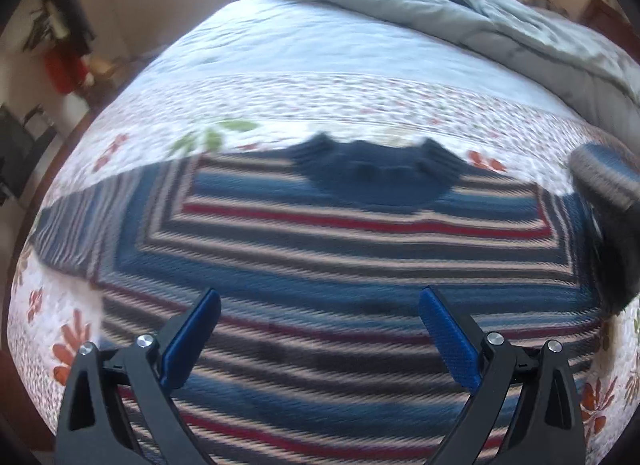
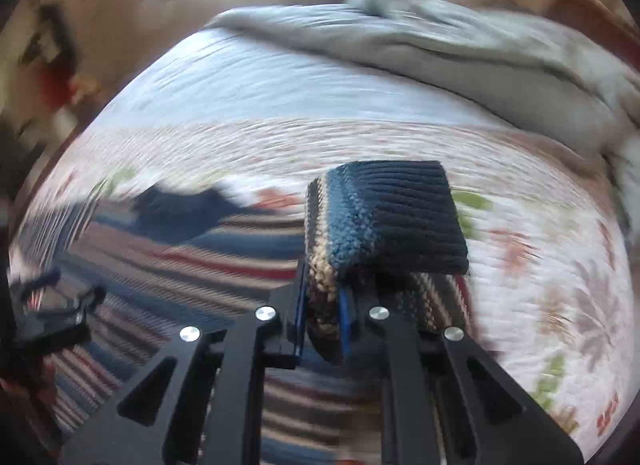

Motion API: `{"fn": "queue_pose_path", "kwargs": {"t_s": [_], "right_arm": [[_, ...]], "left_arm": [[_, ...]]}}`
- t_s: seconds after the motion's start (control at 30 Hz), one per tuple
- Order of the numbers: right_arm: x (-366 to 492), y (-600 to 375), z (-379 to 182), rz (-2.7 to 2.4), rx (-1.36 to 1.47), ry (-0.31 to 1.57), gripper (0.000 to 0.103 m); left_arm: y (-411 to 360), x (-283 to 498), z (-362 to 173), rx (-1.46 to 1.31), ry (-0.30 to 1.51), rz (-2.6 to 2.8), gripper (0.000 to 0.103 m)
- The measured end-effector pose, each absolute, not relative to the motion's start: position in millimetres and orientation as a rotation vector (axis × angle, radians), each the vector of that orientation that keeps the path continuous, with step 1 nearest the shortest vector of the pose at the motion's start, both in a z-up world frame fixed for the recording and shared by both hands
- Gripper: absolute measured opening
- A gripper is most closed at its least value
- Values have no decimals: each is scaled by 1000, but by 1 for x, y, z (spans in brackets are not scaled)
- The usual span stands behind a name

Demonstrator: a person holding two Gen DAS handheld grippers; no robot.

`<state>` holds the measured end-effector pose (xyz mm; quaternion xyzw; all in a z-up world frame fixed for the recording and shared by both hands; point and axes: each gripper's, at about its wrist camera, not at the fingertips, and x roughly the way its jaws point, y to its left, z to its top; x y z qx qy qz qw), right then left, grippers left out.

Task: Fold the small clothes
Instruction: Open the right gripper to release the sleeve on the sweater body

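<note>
A small striped knit sweater, in navy, red and cream with a dark blue collar, lies flat on the bed. My left gripper is open above its lower body, holding nothing. My right gripper is shut on the sweater's right sleeve, holding its dark ribbed cuff lifted off the bed. That raised sleeve shows at the right edge of the left wrist view. The sweater body lies to the left in the right wrist view. The left gripper shows blurred at the far left there.
The bed has a white floral quilt. A grey duvet is bunched at the far right of the bed. A wall, a window and dark furniture with a red object stand beyond the bed's left edge.
</note>
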<state>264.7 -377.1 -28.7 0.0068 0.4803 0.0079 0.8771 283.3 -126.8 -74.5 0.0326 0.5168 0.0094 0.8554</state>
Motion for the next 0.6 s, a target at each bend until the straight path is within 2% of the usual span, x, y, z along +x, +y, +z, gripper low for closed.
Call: {"fn": "queue_pose_path", "kwargs": {"t_s": [0.07, 0.1, 0.13, 0.3, 0.6], "right_arm": [[266, -330, -48, 94, -44, 1037, 24], [265, -310, -59, 144, -49, 1069, 40], [261, -295, -65, 173, -46, 1091, 52], [221, -285, -81, 333, 114, 1174, 62], [145, -376, -73, 200, 306, 1196, 63]], "left_arm": [[-107, 282, -74, 50, 1095, 46, 99], [-98, 281, -75, 45, 1099, 56, 99], [-91, 281, -75, 40, 1103, 66, 99], [-76, 279, -79, 24, 1112, 80, 99], [-163, 277, -81, 15, 1166, -174, 99]]}}
